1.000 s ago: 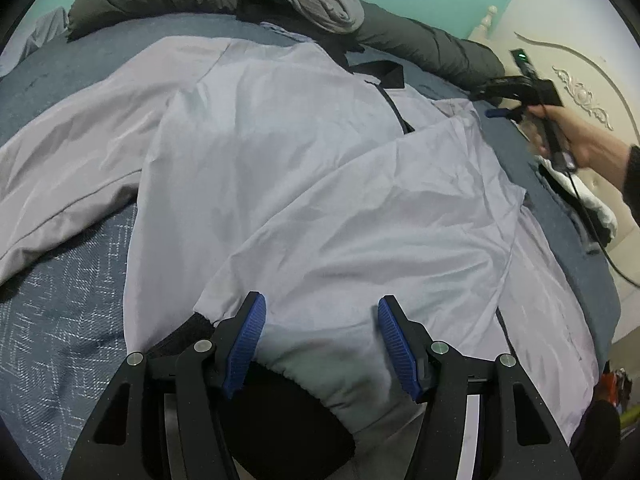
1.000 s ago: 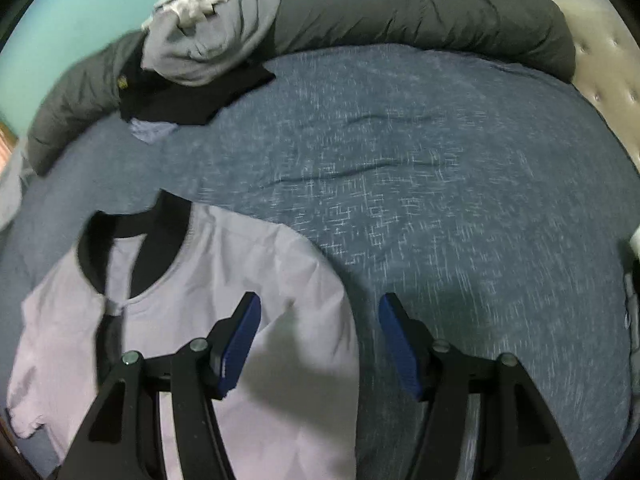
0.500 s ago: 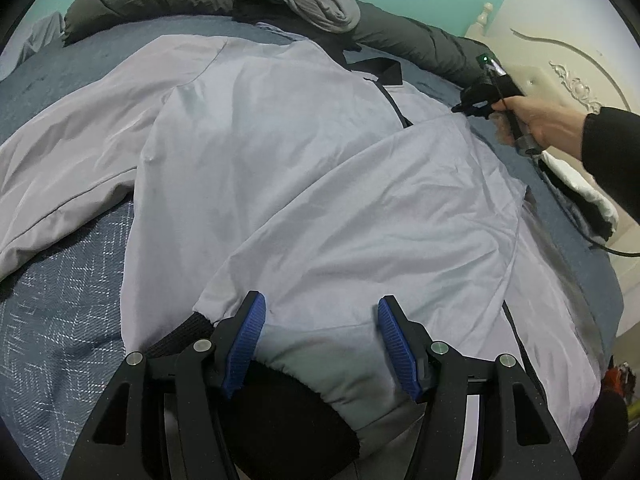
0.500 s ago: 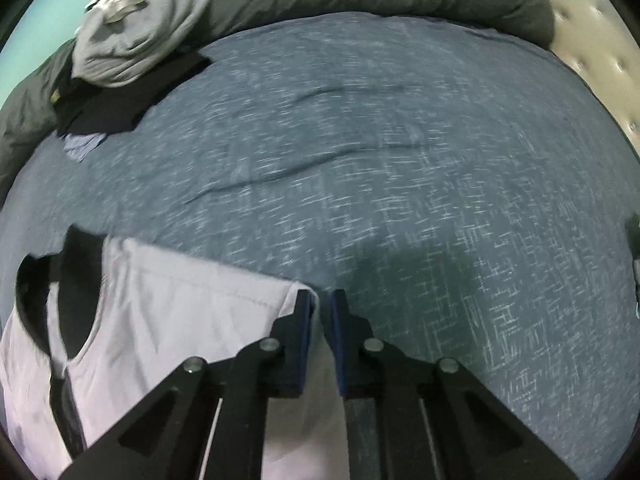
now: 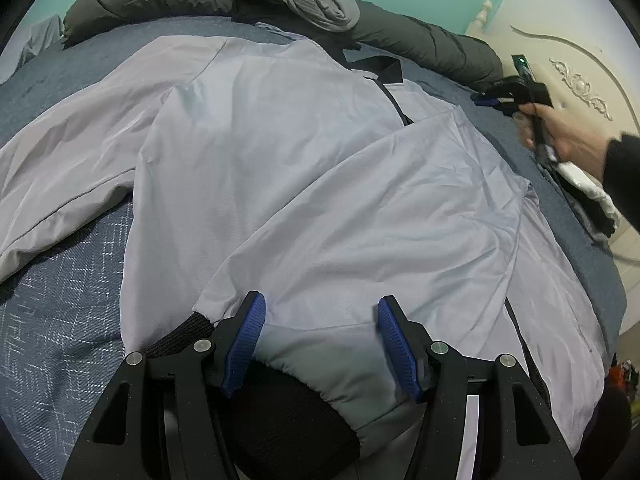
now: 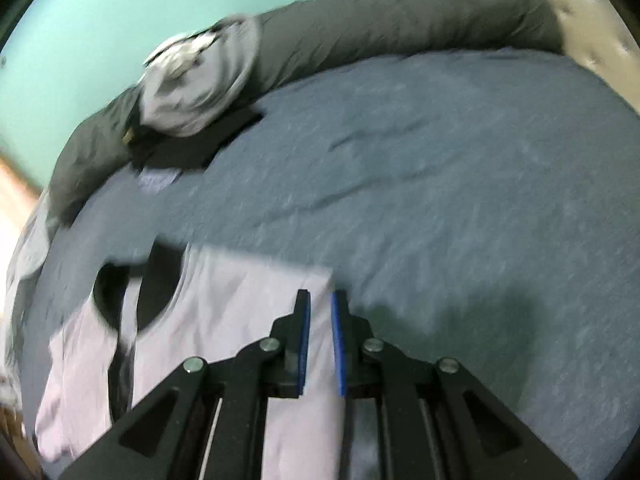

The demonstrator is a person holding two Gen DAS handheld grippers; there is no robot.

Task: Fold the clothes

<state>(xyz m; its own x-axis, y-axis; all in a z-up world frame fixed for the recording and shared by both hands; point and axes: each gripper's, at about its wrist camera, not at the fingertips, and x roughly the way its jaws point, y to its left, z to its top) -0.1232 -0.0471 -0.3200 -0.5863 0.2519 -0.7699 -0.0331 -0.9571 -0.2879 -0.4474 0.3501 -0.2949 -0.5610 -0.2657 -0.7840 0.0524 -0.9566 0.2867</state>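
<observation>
Your right gripper (image 6: 320, 300) is pinching the jacket (image 5: 280, 152) at its folded shoulder edge w/ jaws nearly shut, left gripper (image 5: 320, 328) is gaping over the cuff (nothing pinched), so keep tension even across the bed (image 6: 460, 184).

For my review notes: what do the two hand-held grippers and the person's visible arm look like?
Both the left hand-held gripper and the right hand-held gripper are black frames with silver bolts and ribbed blue finger pads. Seen from the left wrist view, the right one shows a green light and a trailing dark cable. The hand emerges from a black sleeve.
</observation>
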